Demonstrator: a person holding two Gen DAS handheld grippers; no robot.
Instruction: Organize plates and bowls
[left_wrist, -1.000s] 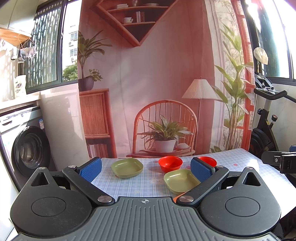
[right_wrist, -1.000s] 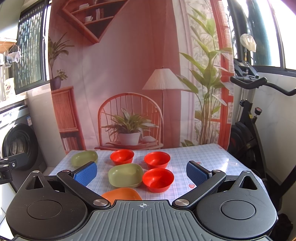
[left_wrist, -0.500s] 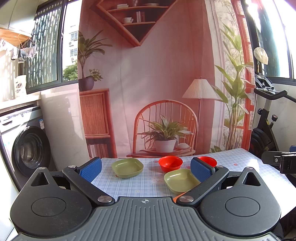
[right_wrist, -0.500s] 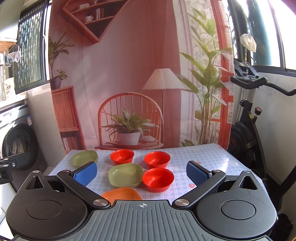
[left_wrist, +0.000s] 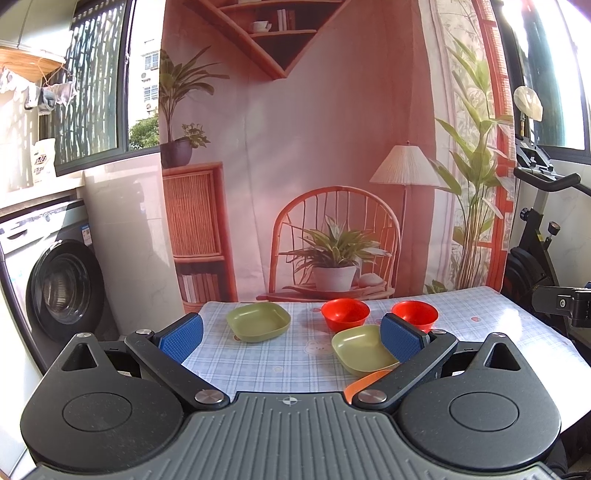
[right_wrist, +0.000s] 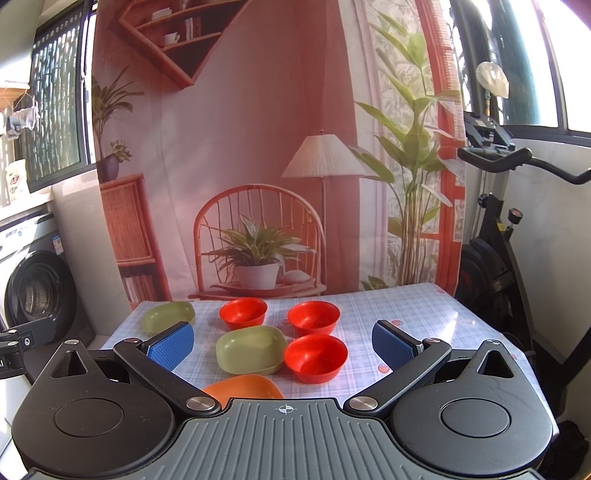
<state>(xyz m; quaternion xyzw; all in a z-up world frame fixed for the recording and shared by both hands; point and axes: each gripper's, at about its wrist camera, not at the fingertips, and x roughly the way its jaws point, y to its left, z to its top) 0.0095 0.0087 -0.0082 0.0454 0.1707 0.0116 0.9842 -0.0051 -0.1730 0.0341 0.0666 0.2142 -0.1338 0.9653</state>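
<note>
Your left gripper (left_wrist: 291, 338) hangs above the near edge of the table (left_wrist: 480, 314), its blue pads (left_wrist: 181, 338) spread wide apart, holding nothing and touching nothing. Your right gripper (right_wrist: 282, 345) is likewise spread wide, empty, and clear of every dish. Seen from the right wrist, the checked tablecloth carries seven dishes. At the far left corner lies one green plate (right_wrist: 168, 316); along the far edge stand two red bowls, the left red bowl (right_wrist: 243, 313) and the right red bowl (right_wrist: 313, 316), apart from each other. Toward the middle of the surface a second green plate (right_wrist: 251, 349) sits just beside a third red bowl (right_wrist: 316, 357); whether their rims touch cannot be told. At the near edge an orange plate (right_wrist: 242, 387) is partly hidden by the gripper body. In the left wrist view, the far green plate (left_wrist: 258, 321) lies between your fingers, while the nearer green plate (left_wrist: 364, 349) is partly covered by the right pad. A washing machine (left_wrist: 55, 288) stands to the left of the table, an exercise bike (right_wrist: 495, 221) to its right.
</note>
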